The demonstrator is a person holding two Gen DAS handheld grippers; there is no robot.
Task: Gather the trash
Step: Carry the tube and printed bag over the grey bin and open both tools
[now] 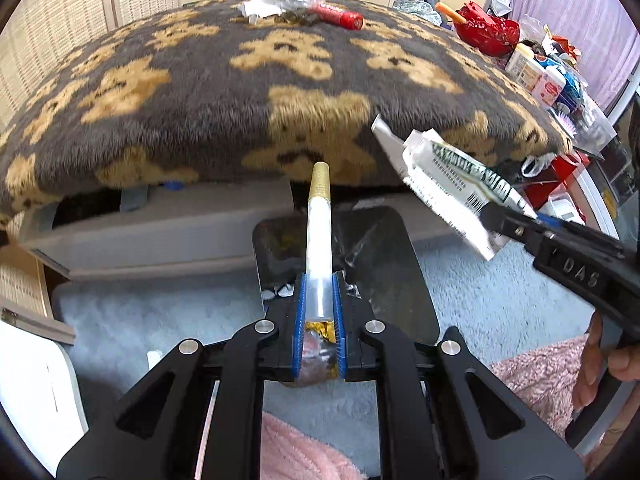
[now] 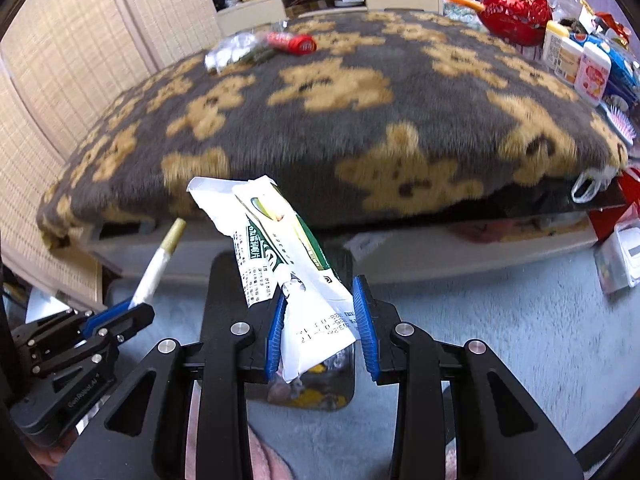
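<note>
My left gripper (image 1: 319, 280) is shut on a white tube with a gold cap (image 1: 319, 240), held over a dark trash bin (image 1: 380, 264) on the floor. The tube also shows in the right wrist view (image 2: 154, 272). My right gripper (image 2: 320, 292) stands over the same bin (image 2: 308, 392). Its jaws are parted, with a white and green wrapper (image 2: 280, 256) between them, touching the left pad only. The wrapper also shows in the left wrist view (image 1: 448, 184) beside the right gripper (image 1: 496, 216). More trash, a red wrapper (image 1: 336, 16) and clear plastic (image 1: 276, 4), lies at the far side of the bear-patterned blanket (image 1: 224, 92).
A red bowl (image 1: 488, 30) and several bottles and packets (image 1: 540, 76) crowd the right end of the blanket surface. A pale blue carpet (image 2: 500, 340) covers the floor. Pink cloth (image 1: 540, 372) lies near me. Woven panels (image 2: 60, 92) stand at the left.
</note>
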